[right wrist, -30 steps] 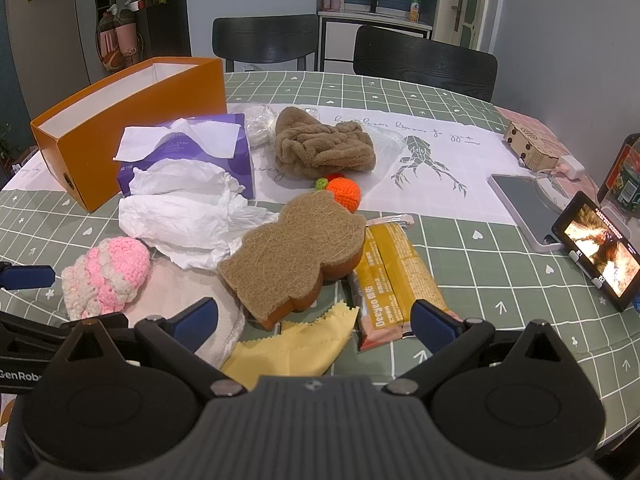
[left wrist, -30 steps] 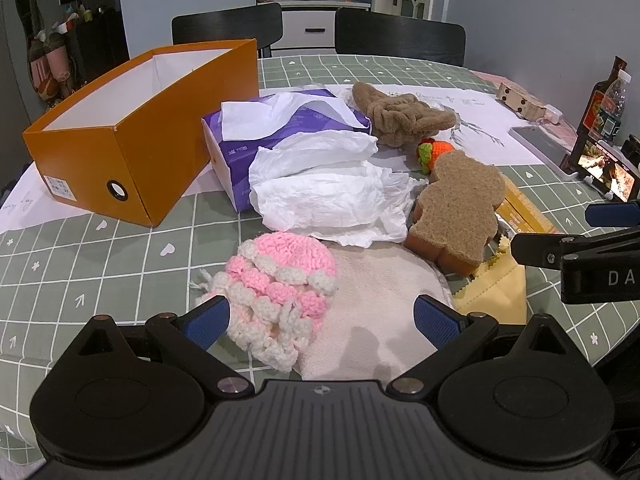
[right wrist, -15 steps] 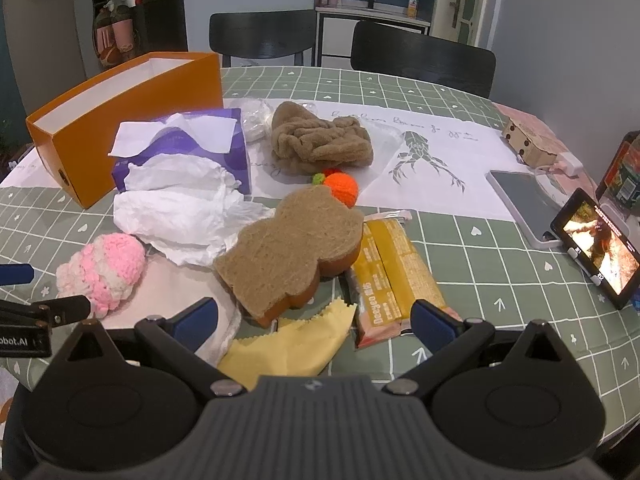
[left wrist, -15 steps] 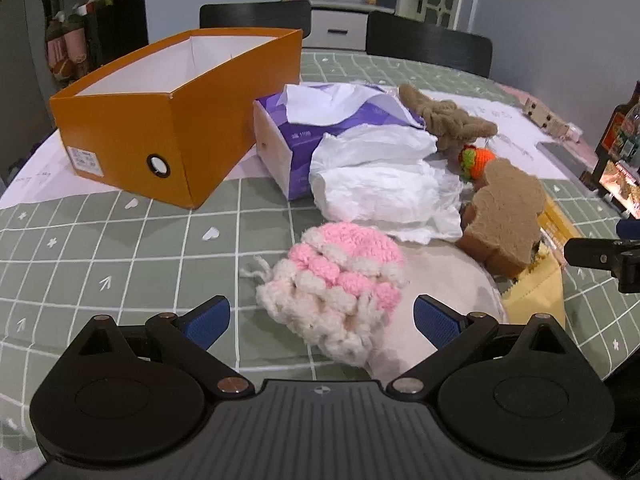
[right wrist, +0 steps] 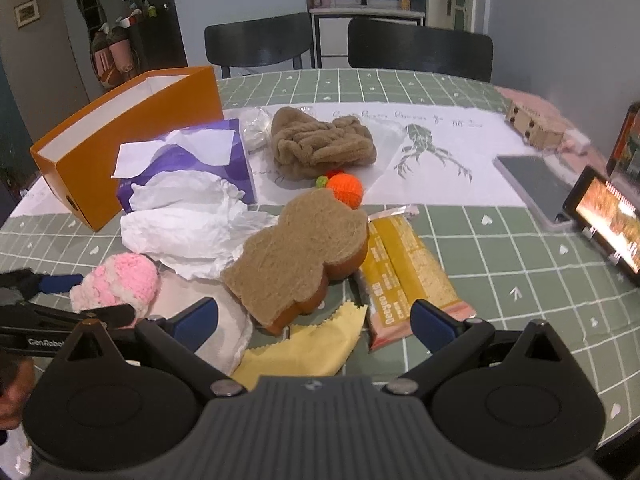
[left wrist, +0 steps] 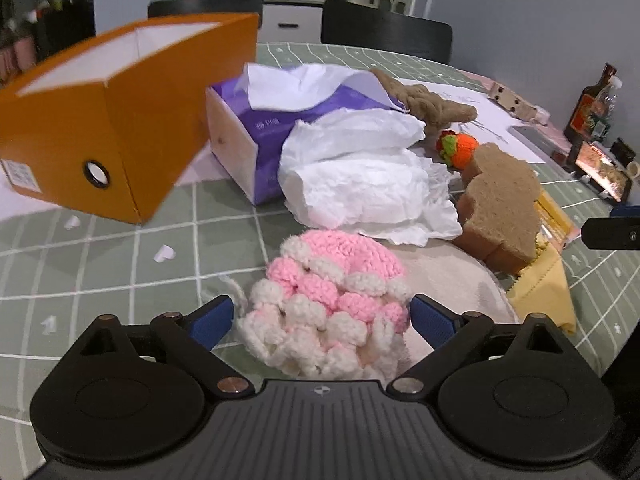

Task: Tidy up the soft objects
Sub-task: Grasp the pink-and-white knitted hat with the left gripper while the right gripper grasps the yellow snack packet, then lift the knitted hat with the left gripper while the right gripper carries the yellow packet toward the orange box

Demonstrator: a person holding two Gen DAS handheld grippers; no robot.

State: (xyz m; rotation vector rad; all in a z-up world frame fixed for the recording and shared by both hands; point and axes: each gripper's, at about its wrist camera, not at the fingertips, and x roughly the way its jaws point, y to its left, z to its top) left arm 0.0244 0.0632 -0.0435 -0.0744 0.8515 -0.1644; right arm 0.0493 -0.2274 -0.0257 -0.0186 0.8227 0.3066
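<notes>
A pink and white crocheted hat [left wrist: 328,300] lies on a beige cloth [left wrist: 452,284] at the table's front. My left gripper [left wrist: 322,316] is open, its blue fingers on either side of the hat without squeezing it; the hat also shows in the right wrist view [right wrist: 118,284]. My right gripper [right wrist: 314,318] is open and empty above a yellow cloth [right wrist: 304,350], just in front of a bear-shaped brown sponge [right wrist: 300,260]. An open orange box [left wrist: 116,120] stands at the left.
A purple tissue box [left wrist: 280,120] with crumpled white tissues [left wrist: 360,184], a brown knitted piece [right wrist: 320,144], an orange crocheted fruit [right wrist: 344,188] and a yellow snack pack [right wrist: 404,276] lie mid-table. A tablet [right wrist: 532,184] and phone [right wrist: 608,220] are at the right.
My left gripper has moved forward and lower, so the hat now lies between its open fingers. The right gripper has barely moved.
</notes>
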